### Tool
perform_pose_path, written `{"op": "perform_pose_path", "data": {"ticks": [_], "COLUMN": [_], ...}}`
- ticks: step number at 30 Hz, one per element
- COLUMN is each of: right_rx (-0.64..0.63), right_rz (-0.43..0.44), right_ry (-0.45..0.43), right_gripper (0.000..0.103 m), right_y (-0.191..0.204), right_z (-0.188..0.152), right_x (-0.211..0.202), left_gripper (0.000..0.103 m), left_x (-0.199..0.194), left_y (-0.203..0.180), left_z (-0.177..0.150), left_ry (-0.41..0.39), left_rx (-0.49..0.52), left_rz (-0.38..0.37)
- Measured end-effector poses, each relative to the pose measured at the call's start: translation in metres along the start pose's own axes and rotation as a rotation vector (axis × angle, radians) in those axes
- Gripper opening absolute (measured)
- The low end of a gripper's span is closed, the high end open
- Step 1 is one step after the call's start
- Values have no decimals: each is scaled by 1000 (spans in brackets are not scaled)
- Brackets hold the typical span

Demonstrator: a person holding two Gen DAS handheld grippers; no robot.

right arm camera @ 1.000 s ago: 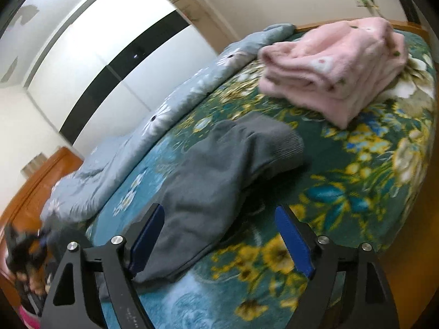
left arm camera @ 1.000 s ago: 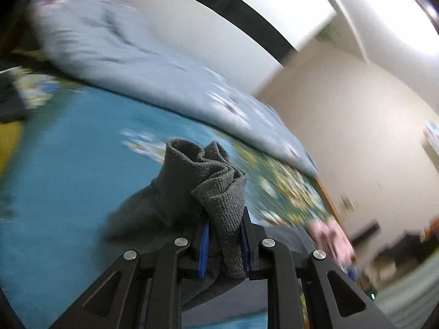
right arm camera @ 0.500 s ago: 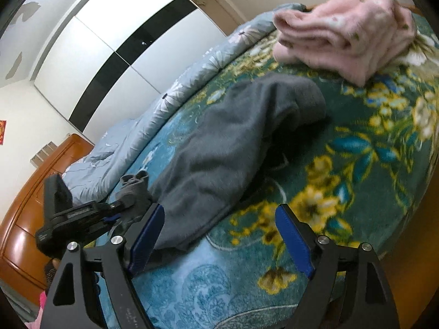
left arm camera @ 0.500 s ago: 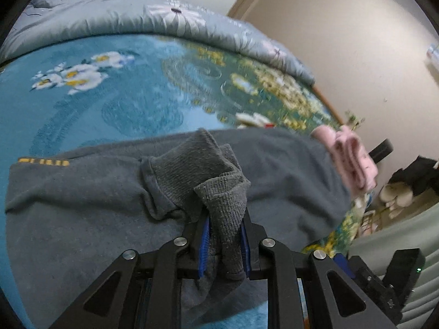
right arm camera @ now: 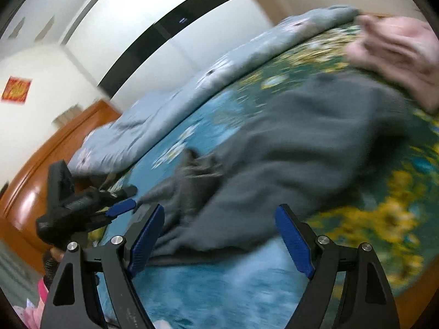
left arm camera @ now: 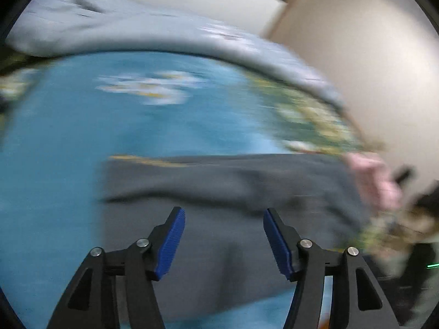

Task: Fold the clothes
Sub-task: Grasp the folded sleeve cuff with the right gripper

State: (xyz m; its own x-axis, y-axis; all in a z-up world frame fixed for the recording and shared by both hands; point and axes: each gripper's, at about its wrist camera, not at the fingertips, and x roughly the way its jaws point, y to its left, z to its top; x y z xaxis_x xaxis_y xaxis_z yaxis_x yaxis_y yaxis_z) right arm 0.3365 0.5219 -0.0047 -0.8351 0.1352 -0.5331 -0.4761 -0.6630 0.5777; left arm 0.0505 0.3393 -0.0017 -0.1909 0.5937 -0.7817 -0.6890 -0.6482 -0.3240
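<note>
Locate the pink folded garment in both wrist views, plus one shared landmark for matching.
Left wrist: pink folded garment at the right edge, blurred, just past the grey garment.
Right wrist: pink folded garment at upper right, beyond the grey garment.
Shared landmark: the grey-blue floral quilt along the bed's far side.

Grey sweater [right arm camera: 296,148] lay spread flat on the bed, blurred, body running from 7 toward 2 o'clock, bunched ribbed cuff [right arm camera: 194,164] at 9 o'clock, yellow-striped edge [left arm camera: 148,161] at its far side.
</note>
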Motion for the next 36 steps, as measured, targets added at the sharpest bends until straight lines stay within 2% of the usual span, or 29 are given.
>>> {"op": "perform_pose_path", "data": {"ticks": [3, 6, 9, 14, 16, 18, 21, 24, 27, 31, 33, 36], "right_rx": [-17, -2, 41, 70, 65, 67, 75, 110, 178, 183, 171, 268], "right_rz": [37, 34, 5, -10, -1, -10, 13, 20, 5, 70, 93, 82], "right_ry": [66, 107, 125, 115, 110, 100, 57, 46, 95, 81, 26, -149], "right_gripper": [84, 84, 84, 82, 67, 27, 22, 21, 22, 26, 42, 64], "right_y": [19, 29, 28, 30, 34, 34, 28, 15, -6, -10, -14, -49], "right_z": [6, 12, 18, 23, 26, 29, 35, 32, 22, 23, 28, 32], "right_x": [36, 69, 92, 104, 105, 102, 90, 85, 97, 86, 62, 6], "left_gripper": [64, 64, 64, 64, 64, 64, 65, 67, 68, 68, 68, 68], "left_x": [-2, 0, 1, 0, -1, -4, -5, -1, 0, -2, -7, -22], "left_y": [34, 53, 58, 58, 60, 63, 65, 63, 60, 61, 63, 63], "left_z": [-19, -39, -50, -52, -52, -52, -51, -50, -50, -49, -49, -46], "left_ry": [15, 47, 57, 54, 51, 53, 57, 58, 57, 60, 53, -1], "left_rx": [-51, -60, -57, -49, -53, -59, -68, -69, -60, -63, -74, -85], "left_rz": [70, 102, 91, 88, 85, 77, 62, 60, 71, 60, 36, 6]}}
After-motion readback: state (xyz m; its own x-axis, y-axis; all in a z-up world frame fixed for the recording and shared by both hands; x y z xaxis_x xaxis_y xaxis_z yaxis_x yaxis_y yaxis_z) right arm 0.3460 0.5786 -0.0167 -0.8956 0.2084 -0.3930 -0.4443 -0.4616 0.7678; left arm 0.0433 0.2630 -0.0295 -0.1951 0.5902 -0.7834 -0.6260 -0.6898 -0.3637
